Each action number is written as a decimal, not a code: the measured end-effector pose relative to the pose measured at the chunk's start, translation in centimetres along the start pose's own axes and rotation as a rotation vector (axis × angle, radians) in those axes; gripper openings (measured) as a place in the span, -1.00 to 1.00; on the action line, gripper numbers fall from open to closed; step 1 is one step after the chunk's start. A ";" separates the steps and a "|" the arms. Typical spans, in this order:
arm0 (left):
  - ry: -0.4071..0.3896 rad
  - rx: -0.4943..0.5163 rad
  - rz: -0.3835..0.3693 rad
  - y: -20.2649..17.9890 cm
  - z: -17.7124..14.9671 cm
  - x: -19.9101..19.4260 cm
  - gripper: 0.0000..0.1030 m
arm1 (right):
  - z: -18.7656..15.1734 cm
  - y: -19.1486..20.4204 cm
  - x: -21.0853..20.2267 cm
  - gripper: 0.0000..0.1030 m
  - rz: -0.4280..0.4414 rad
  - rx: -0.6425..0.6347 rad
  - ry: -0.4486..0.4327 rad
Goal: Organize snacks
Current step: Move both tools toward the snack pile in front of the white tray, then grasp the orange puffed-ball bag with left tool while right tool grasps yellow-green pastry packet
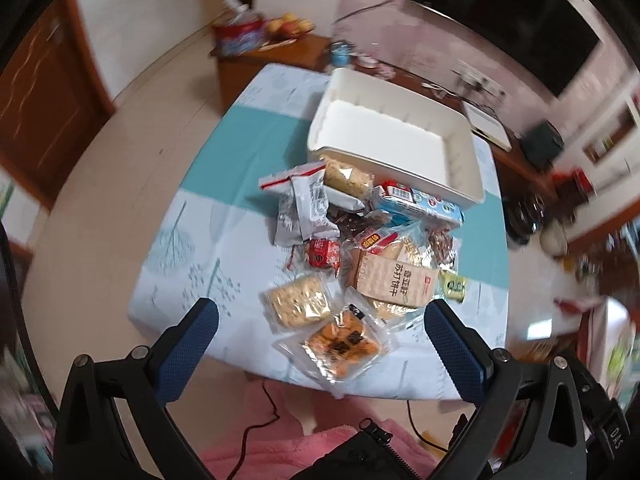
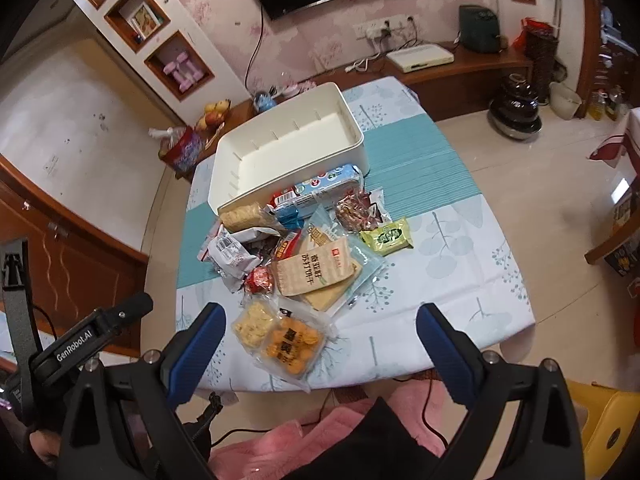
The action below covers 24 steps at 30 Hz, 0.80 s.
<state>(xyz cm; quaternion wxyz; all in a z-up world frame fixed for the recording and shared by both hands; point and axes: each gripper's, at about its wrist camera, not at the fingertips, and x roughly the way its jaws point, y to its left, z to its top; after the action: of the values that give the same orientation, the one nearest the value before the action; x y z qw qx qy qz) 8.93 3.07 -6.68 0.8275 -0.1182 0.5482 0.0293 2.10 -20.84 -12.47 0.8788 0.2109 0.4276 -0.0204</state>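
Observation:
A pile of wrapped snacks lies on the table in front of an empty white bin [image 1: 394, 140] [image 2: 286, 148]. Nearest me are an orange cracker pack [image 1: 340, 346] [image 2: 290, 346] and a pale biscuit pack [image 1: 298, 300] [image 2: 254, 322]. Behind them lie a tan soda-cracker pack [image 1: 394, 280] [image 2: 316, 270], a small red candy [image 1: 322, 254] [image 2: 260, 278], grey wrappers [image 1: 306, 208] [image 2: 232, 254], a blue box [image 1: 418, 204] [image 2: 320, 190] and a green pack [image 1: 452, 286] [image 2: 386, 236]. My left gripper [image 1: 322, 332] is open above the table's near edge. My right gripper [image 2: 320, 338] is open above the near edge too. Both are empty.
The table has a white and teal cloth [image 1: 240, 152] [image 2: 448, 248]. A wooden cabinet along the wall holds fruit [image 2: 214, 114] and a red bag [image 1: 238, 36]. A dark pot [image 2: 516, 114] stands on the floor. A pink garment [image 2: 348, 432] and cables lie below the grippers.

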 end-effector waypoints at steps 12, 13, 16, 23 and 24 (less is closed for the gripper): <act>0.169 -0.411 0.046 1.3 -4.5 5.6 0.99 | 5.8 -4.6 3.7 0.88 0.021 -0.088 0.111; 0.183 -0.440 0.052 1.4 -4.8 6.1 0.99 | 6.1 -5.0 4.2 0.88 0.020 -0.091 0.120; 0.226 -0.523 0.060 1.7 -6.0 7.9 0.99 | 7.1 -5.9 6.3 0.88 0.024 -0.099 0.166; 0.342 -0.663 0.081 1.7 -7.8 13.2 0.99 | 9.4 -8.3 12.6 0.75 0.032 -0.032 0.293; 0.352 -0.667 0.084 1.5 -7.9 14.0 0.99 | 9.6 -8.6 13.5 0.75 0.032 -0.017 0.311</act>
<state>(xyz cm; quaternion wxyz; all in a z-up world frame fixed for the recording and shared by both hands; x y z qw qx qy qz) 7.12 1.62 -22.61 0.6347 -0.3617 0.6467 0.2192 15.94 -30.46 -20.51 0.8039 0.2107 0.5554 0.0302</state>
